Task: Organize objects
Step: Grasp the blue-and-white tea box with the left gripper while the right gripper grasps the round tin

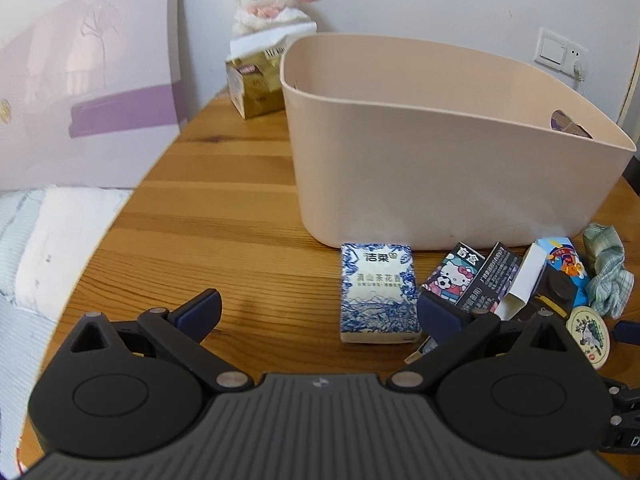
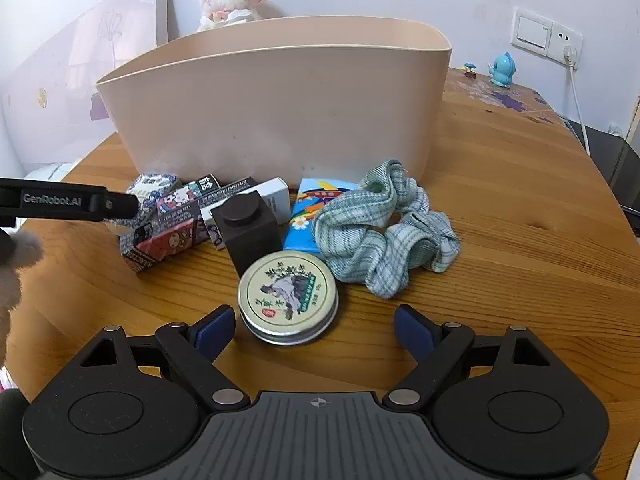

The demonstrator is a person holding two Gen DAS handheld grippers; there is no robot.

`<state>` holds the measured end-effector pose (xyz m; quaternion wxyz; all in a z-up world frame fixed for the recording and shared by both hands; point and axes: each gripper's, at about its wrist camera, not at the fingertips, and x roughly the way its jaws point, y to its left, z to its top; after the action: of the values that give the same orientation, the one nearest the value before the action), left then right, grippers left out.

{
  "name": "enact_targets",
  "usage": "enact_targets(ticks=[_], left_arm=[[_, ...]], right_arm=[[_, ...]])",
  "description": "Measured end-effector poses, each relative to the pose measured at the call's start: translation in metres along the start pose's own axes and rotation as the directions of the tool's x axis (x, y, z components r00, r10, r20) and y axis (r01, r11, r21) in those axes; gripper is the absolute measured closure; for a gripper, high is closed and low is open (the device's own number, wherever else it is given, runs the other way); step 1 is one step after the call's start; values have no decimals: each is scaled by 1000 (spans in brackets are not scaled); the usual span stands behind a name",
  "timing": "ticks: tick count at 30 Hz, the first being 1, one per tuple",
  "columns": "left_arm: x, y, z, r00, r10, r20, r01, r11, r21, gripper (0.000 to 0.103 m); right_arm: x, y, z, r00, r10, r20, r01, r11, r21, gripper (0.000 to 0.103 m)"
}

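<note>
bin point(image 2: 280, 120) interior hidden | tissue pack point(image 2: 154, 188) half-covered by left gripper point(image 2: 72, 202)

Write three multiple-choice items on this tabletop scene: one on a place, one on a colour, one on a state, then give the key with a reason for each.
1. Where does the round metal tin with the painted lid lie?
A. inside the bin
B. on the wooden table, in front of the black cube-shaped block
C. on top of the cloth

2. What colour is the tall oval plastic bin?
A. beige-pink
B. dark green
C. bright yellow

3. How does the right hand-held gripper stand?
A. shut on the tin
B. shut on the crumpled green checked cloth
C. open, holding nothing

Key: B, the tin rests on the bare wooden table just before the black cube-shaped block; A, its walls are pale beige-pink; C, the blue pads stand wide apart, clear of tin and crumpled green checked cloth.
</note>
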<state>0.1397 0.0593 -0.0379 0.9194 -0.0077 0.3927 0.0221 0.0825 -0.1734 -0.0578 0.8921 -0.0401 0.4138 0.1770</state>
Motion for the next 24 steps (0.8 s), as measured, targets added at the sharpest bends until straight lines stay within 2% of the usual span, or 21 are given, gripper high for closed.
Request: enact_targets(ticks=[4,7,9,11,13,15,17,19,21,24], left_arm=[[9,1,-1,999,-42,-34,41,999,-36,0],[18,-3,-3,998,-14,-55,13,1000,-17,0],[24,-1,-4,997,-15,-76,13,1000,-26,7],[25,-2,-5,998,-1,-69,0,1000,-17,9],[23,-2,-5,998,0,-63,0,1000,-10,16],[22,-2,-5,999,-7,-54,7,1000,-2,27],[20,-2,-5,999,-10,-54,10,1000,-1,30],[20,-1,-4,999,-11,-49,11,1000,-2,39],[18,0,-4,999,-10,-47,10,1000,-4,53],[13,0,-4,998,-27,-60,26,999,-22,55]], right_arm=[[3,3,2,1000,-1,10,1,1000,8,21],[3,5,2,1000,-10,27,10,1000,10,28],[3,7,3,999,-8,41,8,1000,8,36],[2,11,3,999,-6,49,6,1000,3,47],[2,13,4,999,0,49,1,1000,-7,52],[1,14,4,999,4,45,-4,1000,-10,52],[-1,13,4,999,12,38,-12,1000,-6,52],[-4,13,2,999,22,30,-22,1000,0,52],[-6,12,1,999,33,22,-33,999,8,52],[-10,10,0,999,43,17,-43,999,13,52]])
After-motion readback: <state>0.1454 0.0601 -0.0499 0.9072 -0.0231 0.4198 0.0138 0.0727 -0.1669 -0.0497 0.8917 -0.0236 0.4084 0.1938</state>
